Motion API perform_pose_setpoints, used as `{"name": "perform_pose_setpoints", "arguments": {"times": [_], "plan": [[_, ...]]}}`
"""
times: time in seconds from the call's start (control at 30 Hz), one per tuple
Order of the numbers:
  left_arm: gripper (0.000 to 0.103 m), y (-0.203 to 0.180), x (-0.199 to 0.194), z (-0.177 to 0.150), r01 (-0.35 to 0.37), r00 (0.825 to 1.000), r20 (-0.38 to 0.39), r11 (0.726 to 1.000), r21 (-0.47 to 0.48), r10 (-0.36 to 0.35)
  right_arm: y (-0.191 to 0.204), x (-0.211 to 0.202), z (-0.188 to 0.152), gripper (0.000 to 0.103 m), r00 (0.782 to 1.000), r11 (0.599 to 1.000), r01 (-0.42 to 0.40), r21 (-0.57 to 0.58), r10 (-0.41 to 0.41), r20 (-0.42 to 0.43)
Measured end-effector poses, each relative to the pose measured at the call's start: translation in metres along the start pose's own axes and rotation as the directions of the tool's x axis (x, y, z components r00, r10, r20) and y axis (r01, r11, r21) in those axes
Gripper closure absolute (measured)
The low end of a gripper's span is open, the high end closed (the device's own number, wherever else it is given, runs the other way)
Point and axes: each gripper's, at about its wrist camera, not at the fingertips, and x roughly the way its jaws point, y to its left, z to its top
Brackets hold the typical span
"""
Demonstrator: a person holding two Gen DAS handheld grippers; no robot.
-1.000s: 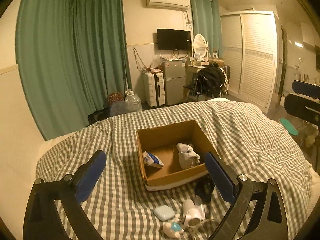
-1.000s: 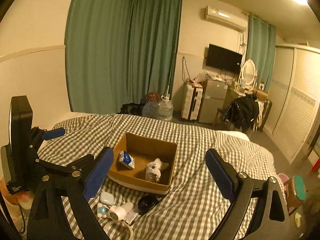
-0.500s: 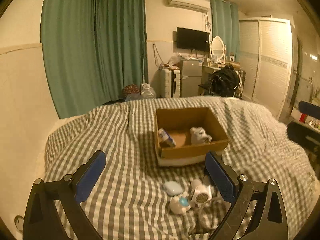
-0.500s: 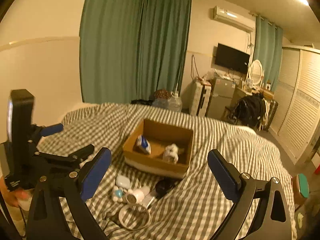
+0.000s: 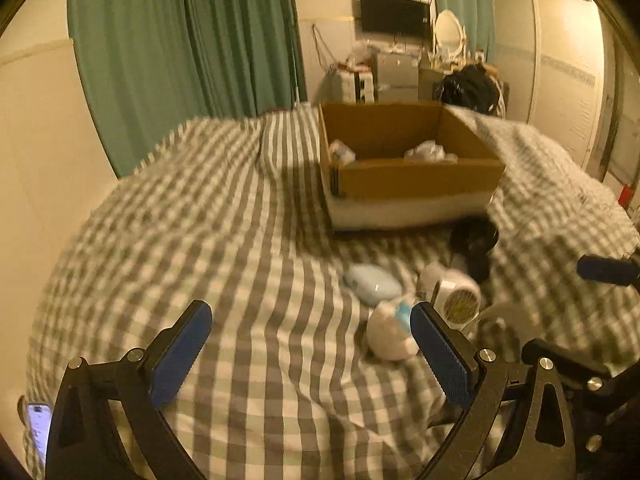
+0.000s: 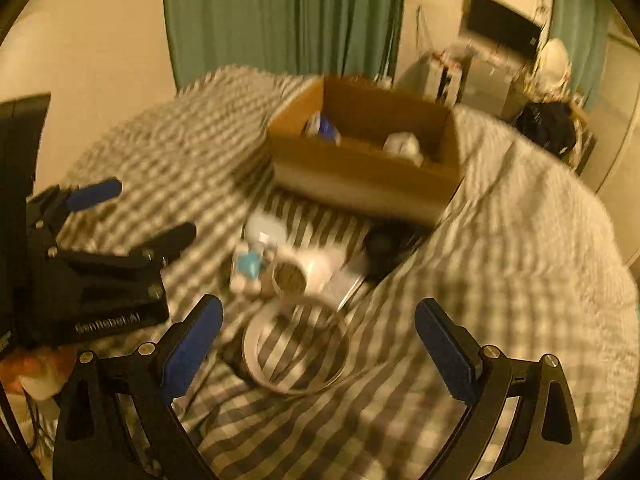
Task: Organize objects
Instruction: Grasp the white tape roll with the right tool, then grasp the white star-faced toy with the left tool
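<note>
Right wrist view: white ring (image 6: 296, 346) lies between the wide-spread, empty right hand-held gripper (image 6: 318, 342).

A wide stretch of bare checked bedspread (image 5: 224, 240) is left open along the bed's left side, from the near edge up to the far edge by the green curtain (image 5: 180, 40). The middle is blocked toward the far edge by an open cardboard box (image 5: 412, 184), its top unobstructed, with two pale items lying inside. Just in front of the box, passage is narrowed by a tight cluster: a pale blue case (image 5: 372, 284), a white round toy (image 5: 390, 332), a small white dryer (image 5: 456, 296), a black object (image 5: 474, 244) and a white ring (image 6: 296, 348), touching or nearly so. To the right of the cluster, a raised fold of bedspread (image 6: 500, 260) is met. The left gripper (image 6: 132, 216) is seen beside the cluster's left.
</note>
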Motion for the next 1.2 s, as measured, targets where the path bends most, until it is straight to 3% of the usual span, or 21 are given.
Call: {"name": "perform_pose_setpoints", "arguments": {"times": [0.17, 0.43, 0.63, 0.77, 1.0, 1.2], "plan": [[0.001, 0.006, 0.011, -0.007, 0.019, 0.999, -0.039, 0.999, -0.029, -0.02, -0.003, 0.028, -0.013, 0.006, 0.997, 0.999, -0.021, 0.025, 0.023, -0.078], [0.001, 0.007, 0.016, -0.009, 0.023, 0.998, -0.055, 0.999, -0.035, -0.025, 0.012, 0.05, -0.017, 0.007, 0.99, 0.998, -0.046, -0.033, 0.041, -0.138], [0.001, 0.004, 0.019, -0.011, 0.031, 0.997, -0.065, 0.999, -0.025, -0.032, 0.017, 0.056, -0.02, 0.019, 0.986, 0.998, -0.029, -0.055, 0.019, -0.164], [0.001, 0.003, 0.02, -0.011, 0.04, 0.996, -0.073, 0.999, -0.021, -0.041, 0.012, 0.048, -0.019, 0.02, 0.989, 0.998, -0.046, -0.038, 0.04, -0.145], [0.001, -0.014, 0.033, -0.01, 0.06, 0.99, -0.126, 0.998, 0.02, -0.057, -0.018, 0.011, -0.004, 0.02, 0.999, 0.998, -0.027, 0.059, 0.028, -0.022], [0.005, -0.037, 0.057, -0.008, 0.135, 0.971, -0.203, 0.99, 0.041, -0.124, -0.035, -0.003, 0.001, 0.02, 0.999, 0.995, -0.02, 0.097, 0.017, 0.027]]}}
